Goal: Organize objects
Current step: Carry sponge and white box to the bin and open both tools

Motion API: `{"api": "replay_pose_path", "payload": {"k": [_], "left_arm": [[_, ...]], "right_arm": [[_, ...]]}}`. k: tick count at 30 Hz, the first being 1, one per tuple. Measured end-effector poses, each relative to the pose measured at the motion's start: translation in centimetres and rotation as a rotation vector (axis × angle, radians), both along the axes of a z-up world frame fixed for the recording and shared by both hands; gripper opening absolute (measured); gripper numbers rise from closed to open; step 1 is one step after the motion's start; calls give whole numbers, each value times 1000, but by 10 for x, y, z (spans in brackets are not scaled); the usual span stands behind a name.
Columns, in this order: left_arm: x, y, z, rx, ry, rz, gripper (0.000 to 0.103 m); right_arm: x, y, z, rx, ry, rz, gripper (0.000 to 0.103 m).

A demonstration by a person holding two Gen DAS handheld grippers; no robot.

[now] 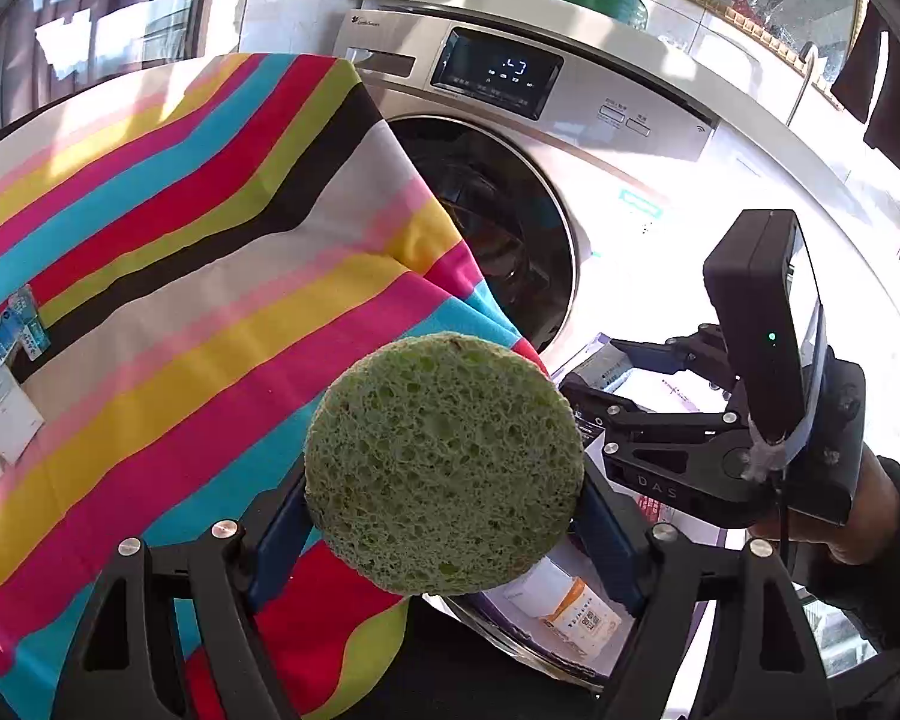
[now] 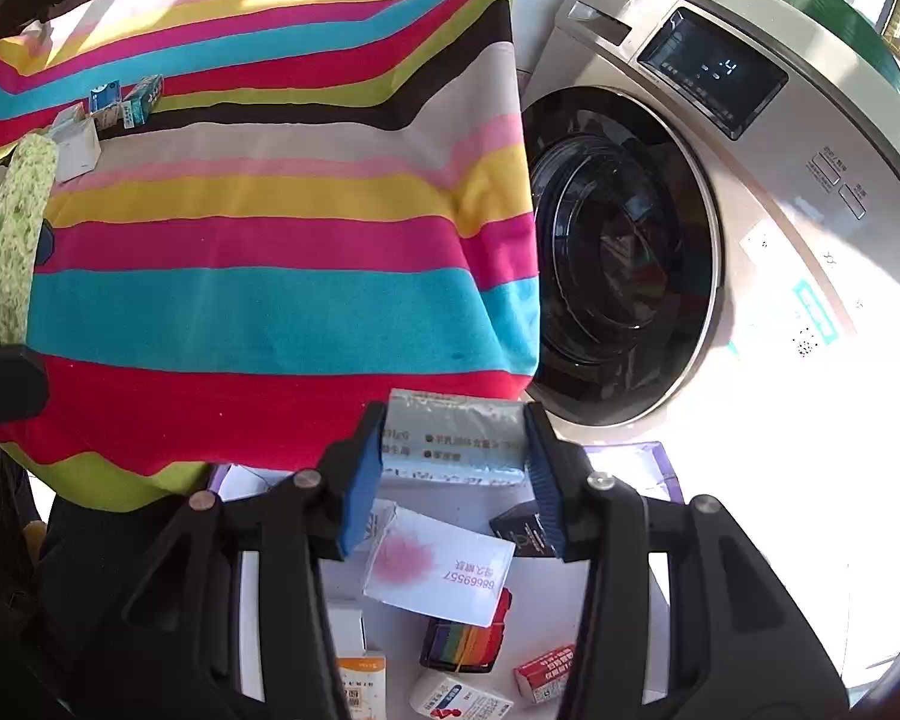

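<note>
So the left gripper (image 1: pixel 444 516) has a round green sponge (image 1: pixel 444 462) clamped between its blue pads, held up over the edge of the table with the striped cloth (image 1: pixel 180 228). The right gripper (image 2: pixel 453 483) is squeezing a pale blue packet (image 2: pixel 450 441) above the white box (image 2: pixel 642 540) of small packs on the floor, right by the washing machine (image 2: pixel 750 240).

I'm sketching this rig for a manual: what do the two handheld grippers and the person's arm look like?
Both grippers, left and right, have black linkage arms with silver pivot screws and blue finger pads. The right carries a black box with a green light, and "DAS" lettering. The sleeve is dark.
</note>
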State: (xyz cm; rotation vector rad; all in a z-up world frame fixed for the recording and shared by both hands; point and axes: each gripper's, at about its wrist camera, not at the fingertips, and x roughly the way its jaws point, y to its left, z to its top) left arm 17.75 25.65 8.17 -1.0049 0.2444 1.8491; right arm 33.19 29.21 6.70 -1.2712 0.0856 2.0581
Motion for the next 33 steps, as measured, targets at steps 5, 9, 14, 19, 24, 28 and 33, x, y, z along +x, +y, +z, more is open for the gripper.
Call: {"api": "replay_pose_path", "payload": {"k": [5, 9, 14, 19, 24, 28, 33], "left_arm": [[31, 25, -12, -38, -13, -113, 81], [47, 39, -18, -50, -41, -186, 96], [51, 36, -19, -49, -57, -188, 103], [46, 19, -11, -37, -33, -139, 103], [40, 13, -8, -32, -25, -88, 103], [37, 16, -11, -40, -22, -75, 103], [31, 13, -14, -53, -24, -49, 103]], "right_arm": [[46, 3, -12, -45, -15, -125, 49], [63, 2, -4, -19, -21, -175, 49], [71, -2, -3, -3, -41, -197, 50], [71, -7, 0, 1, -31, -203, 52], [66, -18, 9, 63, -27, -196, 76], [63, -20, 11, 63, -13, -196, 77], [58, -14, 11, 72, -6, -190, 78]]}}
